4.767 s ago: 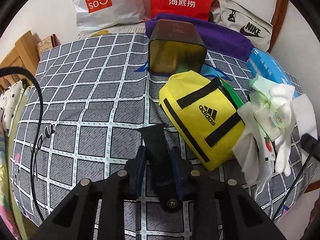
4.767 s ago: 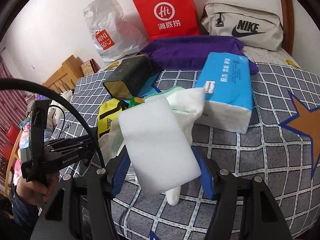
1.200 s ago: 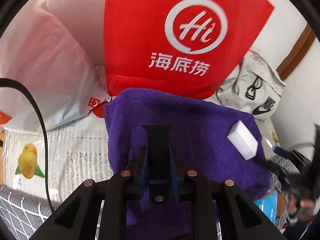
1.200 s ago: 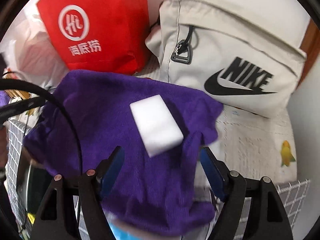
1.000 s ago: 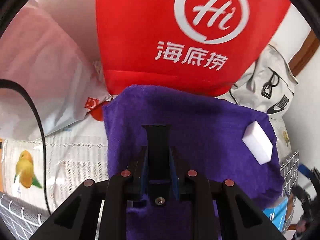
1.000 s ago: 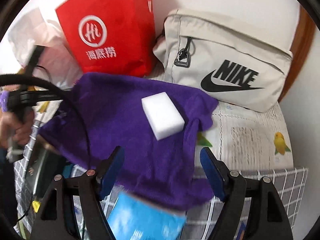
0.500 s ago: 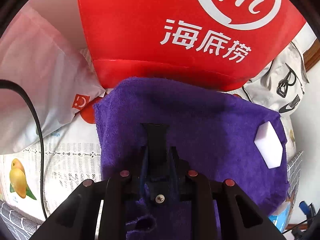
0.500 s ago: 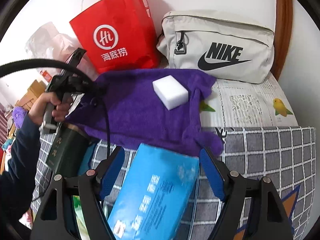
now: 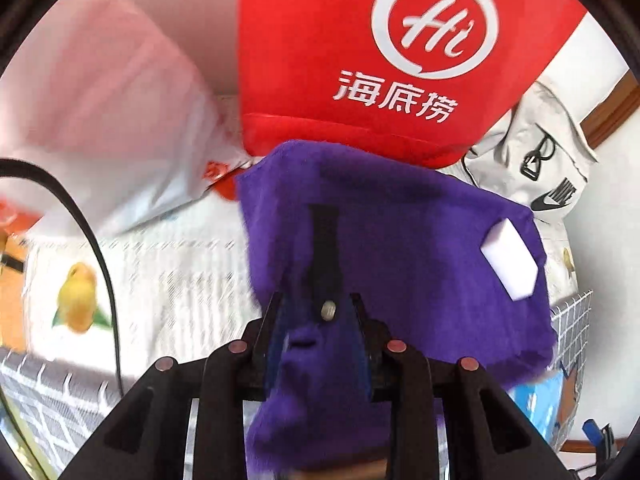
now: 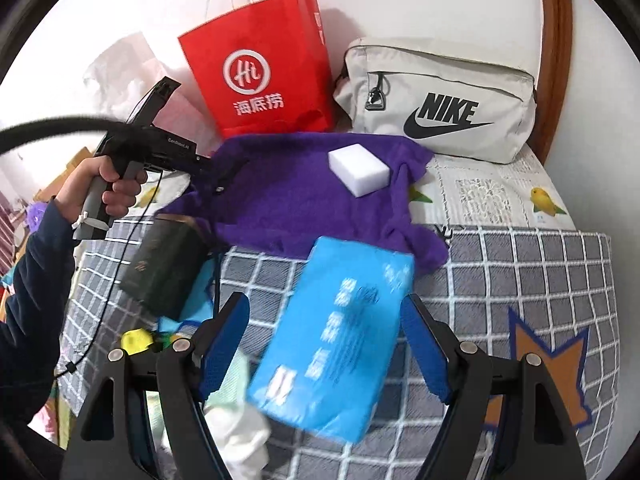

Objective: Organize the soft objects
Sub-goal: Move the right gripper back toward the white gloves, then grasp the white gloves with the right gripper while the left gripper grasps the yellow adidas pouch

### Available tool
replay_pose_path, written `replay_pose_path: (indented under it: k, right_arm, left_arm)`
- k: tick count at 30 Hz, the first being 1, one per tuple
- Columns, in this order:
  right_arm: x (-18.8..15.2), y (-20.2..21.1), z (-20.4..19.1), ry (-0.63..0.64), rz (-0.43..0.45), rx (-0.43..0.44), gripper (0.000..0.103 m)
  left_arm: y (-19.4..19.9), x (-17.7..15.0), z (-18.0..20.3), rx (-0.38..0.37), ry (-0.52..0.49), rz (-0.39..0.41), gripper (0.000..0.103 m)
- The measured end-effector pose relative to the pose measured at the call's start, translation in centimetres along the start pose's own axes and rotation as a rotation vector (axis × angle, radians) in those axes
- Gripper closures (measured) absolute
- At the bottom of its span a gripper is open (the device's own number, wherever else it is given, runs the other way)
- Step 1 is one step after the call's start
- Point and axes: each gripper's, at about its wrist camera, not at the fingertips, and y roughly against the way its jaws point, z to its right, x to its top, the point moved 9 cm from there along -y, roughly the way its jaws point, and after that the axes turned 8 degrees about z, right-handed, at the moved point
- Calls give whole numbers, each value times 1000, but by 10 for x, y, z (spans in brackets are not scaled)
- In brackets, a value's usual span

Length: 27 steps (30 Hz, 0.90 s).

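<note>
The left claw [image 9: 322, 344] is clenched on a fold of the purple towel [image 9: 400, 248], the cloth bunched between its blue-lined fingers and spilling down over the frame. Seen from the right wrist, that same left claw [image 10: 218, 176] bites the towel's left edge, with the person's hand [image 10: 108, 184] wrapped round its handle. The right claw [image 10: 324, 340] is released, its blue-padded fingers [image 10: 224, 336] spread wide with nothing between them, hovering over the blue tissue pack [image 10: 336, 344].

The towel [image 10: 288, 204] lies spread across the head of the bed, partly on the white fruit-print sheet [image 10: 488, 196] and partly on the grey checked cover [image 10: 532, 280]. A white sponge block [image 10: 358, 170] rests on top of the towel near its right side; from the left wrist the sponge block [image 9: 510, 264] shows at the towel's far right edge.

The tissue pack lies tilted on the checked cover, its upper end just over the towel's front edge. To its left a dark green tin [image 10: 164, 268] lies on its side. White and pale green soft items [image 10: 236, 432] are heaped at the lower left beside the right claw.

Behind the towel, a red paper bag [image 10: 260, 68] and a beige Nike bag [image 10: 440, 96] stand against the wall; the red paper bag [image 9: 400, 48] fills the top of the left wrist view, with a white plastic bag [image 9: 112, 120] to its left.
</note>
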Motion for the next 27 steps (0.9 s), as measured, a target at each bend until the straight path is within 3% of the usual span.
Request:
replay_pose_path:
  k: [11, 20, 27]
  right_arm:
    - [-35, 36, -44, 51, 9, 30, 25]
    - [-101, 8, -56, 0, -92, 60, 25]
    - [-129, -16, -60, -42, -122, 116, 25]
  left_arm:
    - [73, -53, -22, 12, -27, 62, 74]
    - [122, -123, -30, 17, -37, 160, 74]
    - [122, -194, -25, -41, -1, 121, 74]
